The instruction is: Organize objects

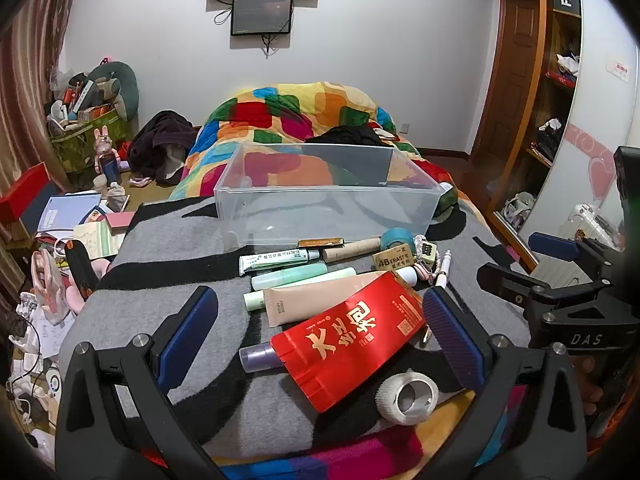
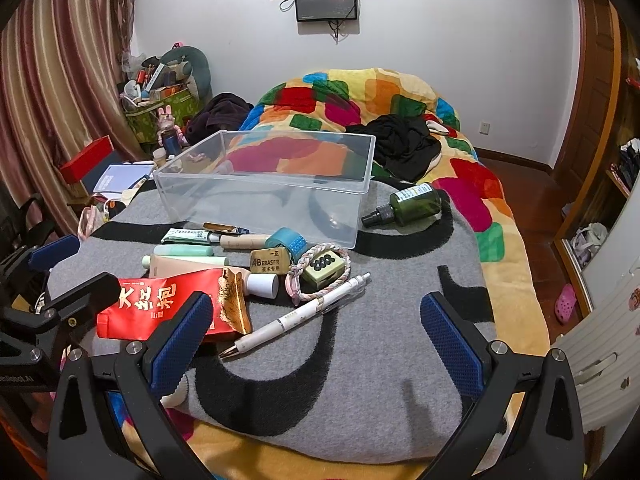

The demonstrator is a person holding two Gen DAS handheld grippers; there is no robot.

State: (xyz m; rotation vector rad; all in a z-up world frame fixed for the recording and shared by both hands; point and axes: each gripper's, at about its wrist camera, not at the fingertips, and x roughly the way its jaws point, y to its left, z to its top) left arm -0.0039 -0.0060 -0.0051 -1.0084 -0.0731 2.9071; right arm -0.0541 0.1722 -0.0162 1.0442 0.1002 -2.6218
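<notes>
Two wide-jawed grippers [image 1: 320, 316] [image 2: 316, 320] above scattered toiletries [image 1: 304, 276].

Clear bin [image 2: 256, 196] upright & empty on grey blanket, w/ red pouch [image 1: 348, 340], tubes, pen [image 2: 296, 316] jumbled just in front.

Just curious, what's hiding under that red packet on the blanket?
Under the red packet lie a beige tube and a small purple bottle, each sticking out partway. Their covered ends cannot be seen.

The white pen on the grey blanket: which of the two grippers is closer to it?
Right. The white pen lies just ahead of the right gripper, between its open fingers' line. The left gripper hangs over the red pouch, with the pen off to its far right.
</notes>
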